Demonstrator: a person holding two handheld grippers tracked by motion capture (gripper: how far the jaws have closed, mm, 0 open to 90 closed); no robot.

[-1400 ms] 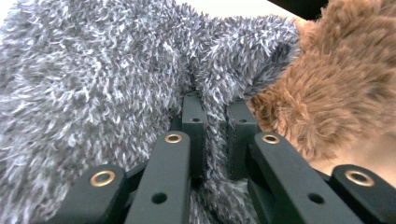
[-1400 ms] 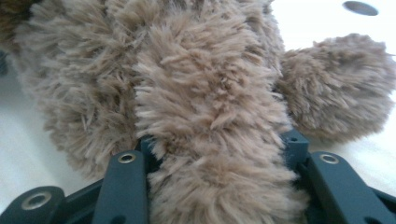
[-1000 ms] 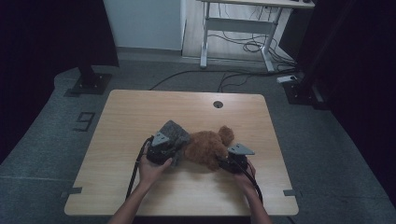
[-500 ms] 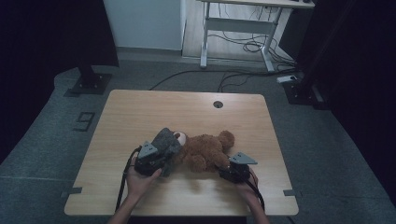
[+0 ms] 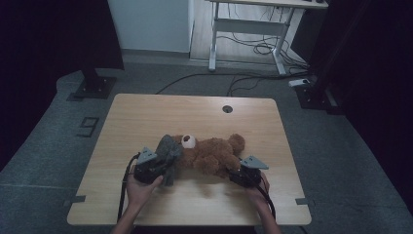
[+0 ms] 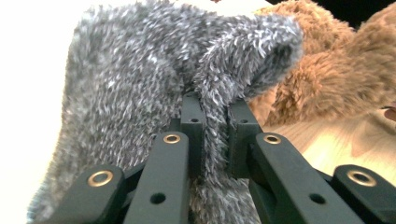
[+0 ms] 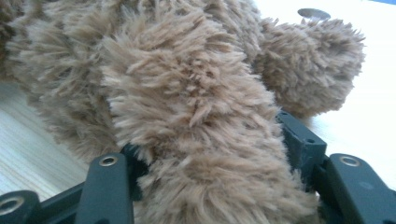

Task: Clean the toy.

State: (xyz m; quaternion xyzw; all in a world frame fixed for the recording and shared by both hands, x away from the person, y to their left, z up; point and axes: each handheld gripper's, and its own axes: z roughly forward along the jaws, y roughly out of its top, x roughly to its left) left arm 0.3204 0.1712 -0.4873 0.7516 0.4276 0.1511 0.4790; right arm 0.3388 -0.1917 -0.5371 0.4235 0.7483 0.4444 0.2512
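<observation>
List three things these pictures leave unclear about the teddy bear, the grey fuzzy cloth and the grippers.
- Right gripper view: the teddy bear covers the jaws' inner faces, so contact cannot be judged.
- Left gripper view: the grey fuzzy cloth runs past the left edge; its shape is unknown.
- High view: the bear's face is too small and dim.

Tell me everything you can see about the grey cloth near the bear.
The grey cloth is small, fuzzy and soft, with mottled grey and white fibres. It looks like a tiny garment, but which kind I cannot tell. It lies bunched at the head end of the brown bear, on the wooden table. The left tongs are shut on a fold of it, the pads pressing from both sides. Its far edge touches the bear's fur.
</observation>
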